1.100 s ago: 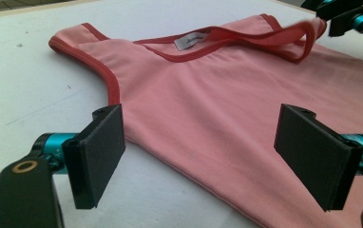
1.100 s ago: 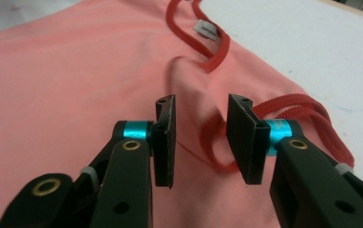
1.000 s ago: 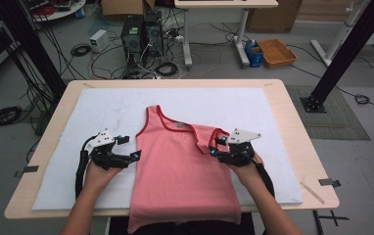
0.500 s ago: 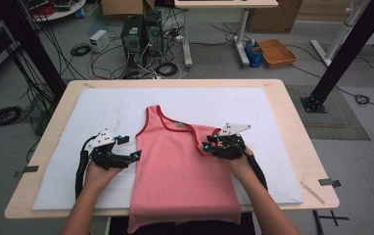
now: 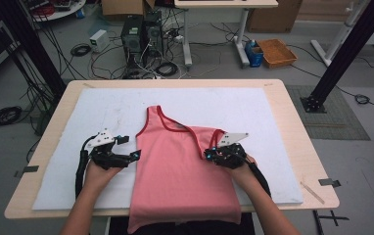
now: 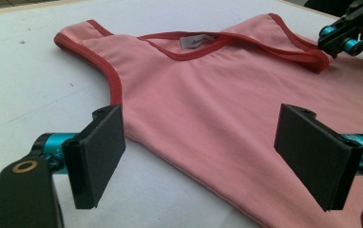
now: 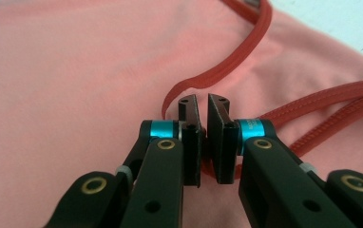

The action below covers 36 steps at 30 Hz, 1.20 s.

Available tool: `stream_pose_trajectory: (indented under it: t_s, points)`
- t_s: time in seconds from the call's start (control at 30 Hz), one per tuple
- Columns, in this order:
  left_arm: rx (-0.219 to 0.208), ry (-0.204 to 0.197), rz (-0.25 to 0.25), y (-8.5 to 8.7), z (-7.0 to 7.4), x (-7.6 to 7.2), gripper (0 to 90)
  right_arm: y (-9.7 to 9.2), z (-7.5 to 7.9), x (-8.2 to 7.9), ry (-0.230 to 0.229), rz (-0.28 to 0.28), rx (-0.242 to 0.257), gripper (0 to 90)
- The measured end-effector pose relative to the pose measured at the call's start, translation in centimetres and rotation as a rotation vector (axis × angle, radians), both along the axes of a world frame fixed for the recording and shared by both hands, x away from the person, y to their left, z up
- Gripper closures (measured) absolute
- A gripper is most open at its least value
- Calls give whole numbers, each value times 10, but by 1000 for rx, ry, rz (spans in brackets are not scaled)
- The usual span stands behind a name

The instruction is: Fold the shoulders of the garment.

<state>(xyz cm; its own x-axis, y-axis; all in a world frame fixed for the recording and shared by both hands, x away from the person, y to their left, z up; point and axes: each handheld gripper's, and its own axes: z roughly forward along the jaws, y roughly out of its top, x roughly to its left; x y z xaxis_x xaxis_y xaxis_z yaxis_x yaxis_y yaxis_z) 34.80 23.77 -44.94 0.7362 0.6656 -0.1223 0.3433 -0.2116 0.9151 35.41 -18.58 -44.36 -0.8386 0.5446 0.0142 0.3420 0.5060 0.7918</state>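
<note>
With the pink sleeveless cotton top (image 5: 180, 171) flat on the white-padded surface (image 5: 253, 112), the right claw (image 7: 202, 124) has just been closing on its red-trimmed strap (image 7: 208, 76); the left claw (image 6: 217, 156), gaping, should pinch its edge before lifting.

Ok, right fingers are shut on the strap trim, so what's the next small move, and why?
Probably close the left gripper on the tank top. Its fingers stand wide open around the top's side edge below the armhole, while the right gripper already pinches the red strap trim. Both sides then lift evenly.
</note>
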Motion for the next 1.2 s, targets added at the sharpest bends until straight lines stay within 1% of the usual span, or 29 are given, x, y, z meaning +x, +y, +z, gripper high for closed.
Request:
stream_pose_trajectory:
  t_s: [0.13,0.2,0.27,0.3,0.33,0.43,0.47,0.53,0.57,0.6,0.63,0.7,0.77,0.8,0.87,0.9,1.0,1.03,1.2]
  points:
    - [5,-4,-2,1,0,0,176,-6,5,-5,-21,-9,11,844]
    - [3,-2,1,1,0,0,176,-8,8,-8,-38,-22,-5,845]
    - [-8,4,8,1,0,0,176,-8,10,-10,-46,-20,-3,845]
    - [-10,5,7,1,0,0,176,-7,12,-13,-60,-15,-3,845]
    - [-10,5,8,2,0,1,176,-7,12,-14,-64,-9,-8,844]
    - [-7,3,10,1,0,0,176,-6,9,-17,-61,2,-21,840]
    - [-3,-3,9,1,0,0,176,-6,8,-18,-63,4,-27,833]
    - [-1,-2,6,1,0,0,176,-5,6,-21,-77,1,-68,832]
    - [-4,-4,8,1,0,0,176,-4,5,-23,-85,8,-94,809]
    - [-7,1,9,1,0,0,175,-4,4,-24,-92,10,-99,786]
    - [-11,2,9,1,0,0,176,-4,4,-26,-94,8,-99,785]
    - [-10,1,7,1,0,0,176,-5,6,-29,-100,14,-87,756]
    - [-6,-3,6,1,0,0,176,-9,12,-30,-109,1,-41,754]
    - [-4,-3,6,1,0,0,176,-10,14,-30,-111,-4,-26,755]
    - [-2,0,7,0,0,0,176,-11,17,-27,-123,-24,13,754]
    - [0,-1,8,1,0,0,176,-10,18,-23,-119,-33,33,753]
    - [-1,0,8,0,0,0,176,-5,16,-15,-111,-45,43,740]
    - [1,0,8,0,0,0,176,-2,15,-12,-96,-38,44,739]
    - [-6,1,11,1,0,0,176,3,7,-8,-51,-17,4,740]
